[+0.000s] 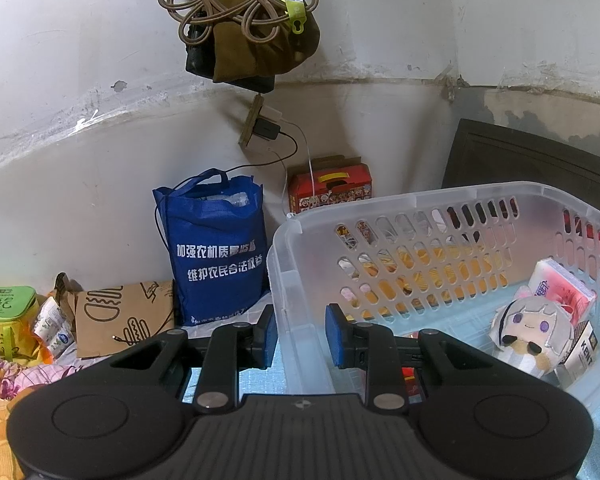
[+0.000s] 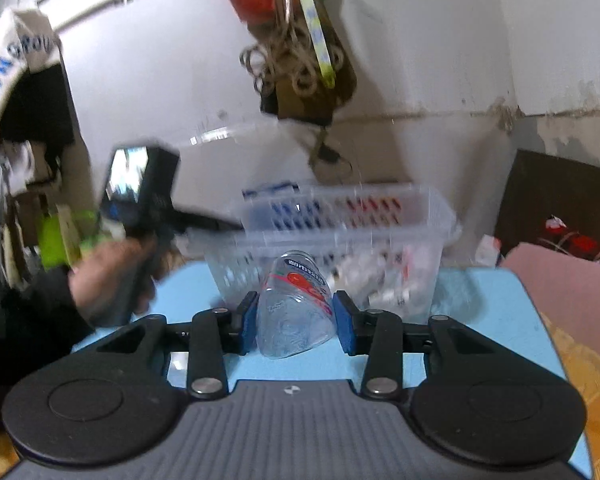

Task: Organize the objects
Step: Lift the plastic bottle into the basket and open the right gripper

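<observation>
basket [image 1: 440, 200] of translucent plastic sits on the blue bench [image 2: 480, 288], its near corner between the left tongs [image 1: 301, 334], which stand narrowly parted with nothing clamped, likely there to steady it. inside, against the far right wall, lie a plush doll [image 1: 534, 330], a tissue pack [image 1: 560, 290] and a small box [image 1: 580, 354], seemingly already sorted. the right tongs [image 2: 295, 320] grip a clear bottle [image 2: 296, 304] squarely across its body, just before the basket, probably bound for it.
</observation>
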The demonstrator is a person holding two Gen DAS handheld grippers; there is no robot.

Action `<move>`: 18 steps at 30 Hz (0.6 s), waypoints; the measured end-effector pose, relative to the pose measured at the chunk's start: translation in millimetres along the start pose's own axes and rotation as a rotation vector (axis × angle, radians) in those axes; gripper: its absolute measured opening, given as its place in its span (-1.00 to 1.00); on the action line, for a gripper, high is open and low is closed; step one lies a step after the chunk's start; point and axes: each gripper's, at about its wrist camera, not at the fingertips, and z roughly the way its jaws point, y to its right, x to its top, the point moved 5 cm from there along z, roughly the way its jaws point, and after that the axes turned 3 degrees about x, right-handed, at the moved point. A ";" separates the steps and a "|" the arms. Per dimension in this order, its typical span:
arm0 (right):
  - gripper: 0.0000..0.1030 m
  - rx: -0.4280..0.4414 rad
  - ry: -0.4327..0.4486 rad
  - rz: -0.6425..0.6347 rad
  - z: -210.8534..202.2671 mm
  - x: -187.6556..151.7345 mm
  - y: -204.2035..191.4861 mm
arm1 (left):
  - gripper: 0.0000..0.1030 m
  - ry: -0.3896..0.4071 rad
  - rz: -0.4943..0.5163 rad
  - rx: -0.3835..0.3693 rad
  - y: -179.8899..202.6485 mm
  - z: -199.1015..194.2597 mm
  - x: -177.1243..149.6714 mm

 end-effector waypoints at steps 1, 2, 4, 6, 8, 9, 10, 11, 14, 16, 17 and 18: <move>-0.16 0.006 0.016 -0.001 -2.5 7.5 1.1 | -0.40 0.000 0.000 0.001 0.0 0.0 0.0; -0.16 0.002 0.037 -0.010 -3.0 18.2 2.9 | -0.40 0.000 0.000 0.002 -0.2 0.3 0.1; -0.16 -0.009 0.062 -0.023 3.6 40.7 6.9 | -0.40 -0.002 -0.002 0.002 -0.2 0.5 -0.3; -0.16 0.009 0.042 -0.023 25.0 65.5 12.2 | -0.40 -0.003 -0.003 0.001 -0.1 1.1 -0.1; -0.16 0.031 -0.018 -0.019 57.1 85.4 17.7 | -0.40 -0.004 -0.003 -0.001 -0.2 0.6 -0.3; -0.16 0.034 -0.052 -0.017 75.3 92.1 19.5 | -0.40 -0.004 -0.004 -0.002 -0.4 0.3 -0.5; -0.16 0.028 -0.089 -0.023 92.2 95.6 21.2 | -0.40 -0.004 -0.004 -0.003 -0.5 0.4 -0.2; -0.16 0.021 -0.123 -0.028 109.1 97.5 22.7 | -0.40 -0.003 -0.004 -0.004 -0.7 0.0 -0.3; -0.16 0.005 -0.206 -0.040 152.4 93.9 25.9 | -0.40 -0.003 -0.005 -0.005 -1.1 0.0 -0.4; -0.16 -0.010 -0.246 -0.042 175.7 86.7 29.4 | -0.40 -0.004 -0.007 -0.008 -2.1 -0.4 -1.0; -0.16 -0.011 -0.262 -0.042 181.7 84.4 31.2 | -0.40 -0.003 -0.006 -0.009 -2.2 -0.7 -1.3; -0.16 -0.013 -0.272 -0.050 187.5 80.2 32.2 | -0.40 -0.004 -0.007 -0.010 -2.2 -0.7 -1.1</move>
